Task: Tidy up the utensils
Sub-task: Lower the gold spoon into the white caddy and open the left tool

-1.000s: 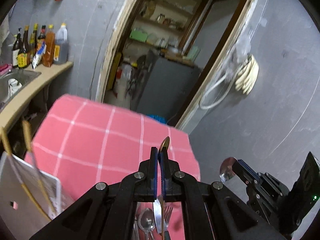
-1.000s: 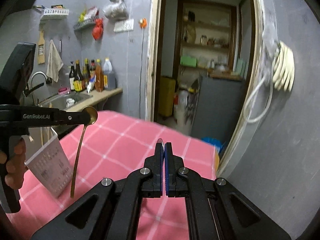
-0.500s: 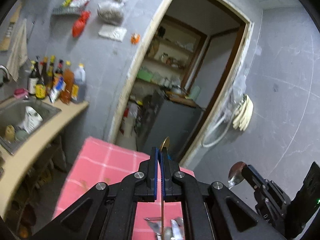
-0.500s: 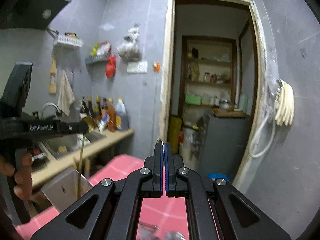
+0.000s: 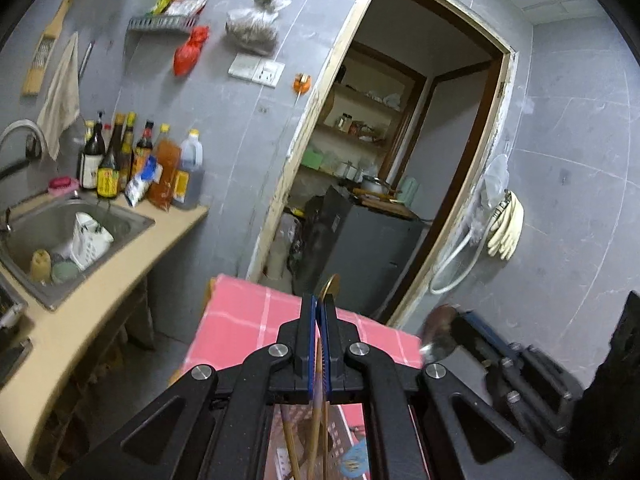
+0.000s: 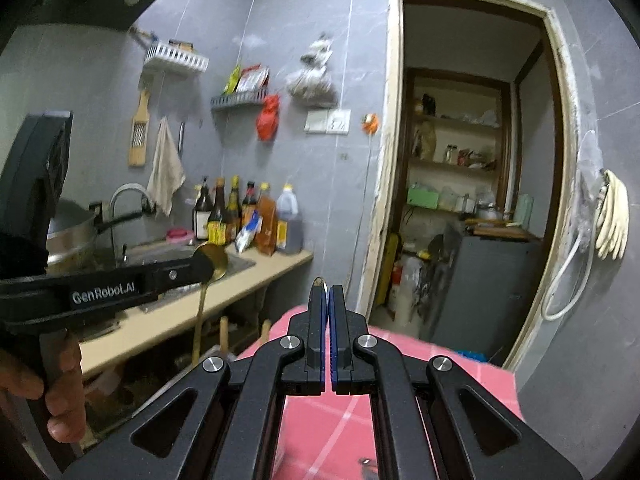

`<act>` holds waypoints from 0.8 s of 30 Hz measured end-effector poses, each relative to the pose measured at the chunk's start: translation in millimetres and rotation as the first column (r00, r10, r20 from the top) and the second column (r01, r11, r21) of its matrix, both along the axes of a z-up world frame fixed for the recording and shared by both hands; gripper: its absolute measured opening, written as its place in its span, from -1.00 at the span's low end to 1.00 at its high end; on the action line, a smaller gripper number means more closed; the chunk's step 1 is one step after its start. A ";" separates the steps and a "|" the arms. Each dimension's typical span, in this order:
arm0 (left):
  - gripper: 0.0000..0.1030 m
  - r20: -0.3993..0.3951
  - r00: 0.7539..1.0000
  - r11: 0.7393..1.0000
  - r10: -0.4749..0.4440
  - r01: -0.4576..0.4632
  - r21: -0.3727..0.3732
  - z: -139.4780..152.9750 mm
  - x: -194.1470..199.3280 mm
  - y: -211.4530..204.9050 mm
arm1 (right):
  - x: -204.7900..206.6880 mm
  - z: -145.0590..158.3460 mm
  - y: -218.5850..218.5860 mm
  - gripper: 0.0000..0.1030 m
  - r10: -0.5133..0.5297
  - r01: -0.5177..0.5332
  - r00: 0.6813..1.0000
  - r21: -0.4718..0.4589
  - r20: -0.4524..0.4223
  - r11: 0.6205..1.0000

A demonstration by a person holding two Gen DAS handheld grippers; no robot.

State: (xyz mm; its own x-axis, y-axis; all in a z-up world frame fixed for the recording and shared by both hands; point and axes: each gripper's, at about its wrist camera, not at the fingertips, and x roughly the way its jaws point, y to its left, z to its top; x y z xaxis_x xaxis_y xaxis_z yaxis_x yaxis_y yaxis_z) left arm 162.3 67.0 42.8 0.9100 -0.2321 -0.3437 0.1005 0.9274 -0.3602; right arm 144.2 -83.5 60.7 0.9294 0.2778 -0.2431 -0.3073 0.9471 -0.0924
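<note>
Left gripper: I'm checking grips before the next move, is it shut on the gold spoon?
Yes, shut: the left gripper clamps the gold spoon, handle hanging down.

Bottles [image 5: 140, 168] behind sink [image 5: 132, 222], seemingly.

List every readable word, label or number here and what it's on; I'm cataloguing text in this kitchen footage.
"GenRobot.AI": white lettering on the side of the left gripper, seen in the right wrist view.
Labels on the sauce bottles on the counter: too small and blurred to read.
Wall packets on the shelf: print unreadable.
</note>
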 end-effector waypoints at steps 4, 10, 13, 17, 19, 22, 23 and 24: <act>-0.94 -0.010 1.000 1.000 -0.011 0.011 -0.003 -11.7 1.2 2.0 | 1.7 -19.3 7.9 -0.96 0.002 -0.004 0.999 -0.028 -0.049 1.000; -0.94 -0.044 0.998 0.998 -0.046 0.047 0.035 -29.3 4.4 -0.3 | 7.6 -41.6 11.6 -0.96 0.016 -0.021 0.990 -0.035 -0.138 0.999; -0.94 -0.063 0.996 0.998 -0.055 0.057 0.036 -34.3 4.7 -0.2 | 9.0 -47.7 10.7 -0.96 0.022 -0.027 0.985 -0.028 -0.170 0.999; -0.94 -0.092 0.993 0.997 -0.070 0.073 0.037 -39.2 5.5 -0.4 | 9.4 -52.7 11.2 -0.96 0.035 -0.041 0.980 -0.026 -0.197 0.999; -0.94 -0.108 0.991 0.996 -0.079 0.082 0.032 -40.9 5.5 0.0 | 10.0 -54.2 10.1 -0.96 0.041 -0.047 0.977 -0.024 -0.211 0.999; -0.89 -0.133 0.988 0.996 -0.084 0.088 0.025 -42.4 4.5 1.0 | 10.3 -56.9 8.6 -0.95 0.051 -0.056 0.970 -0.012 -0.237 0.998; -0.85 -0.147 0.986 0.996 -0.081 0.086 0.028 -43.1 4.8 1.7 | 9.9 -57.0 8.0 -0.95 0.054 -0.058 0.969 -0.011 -0.242 0.998; -0.76 -0.161 0.984 0.996 -0.075 0.081 0.028 -44.2 4.4 2.8 | 8.7 -57.5 6.6 -0.93 0.058 -0.062 0.968 -0.008 -0.246 0.998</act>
State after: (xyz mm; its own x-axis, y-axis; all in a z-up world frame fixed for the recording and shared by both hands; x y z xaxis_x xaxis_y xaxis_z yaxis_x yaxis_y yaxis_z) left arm 166.7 69.7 -1.4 0.8226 -0.2855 -0.4918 0.1168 0.9312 -0.3453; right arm 152.9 -77.0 3.2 0.8225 0.3256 -0.4663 -0.3787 0.9253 -0.0218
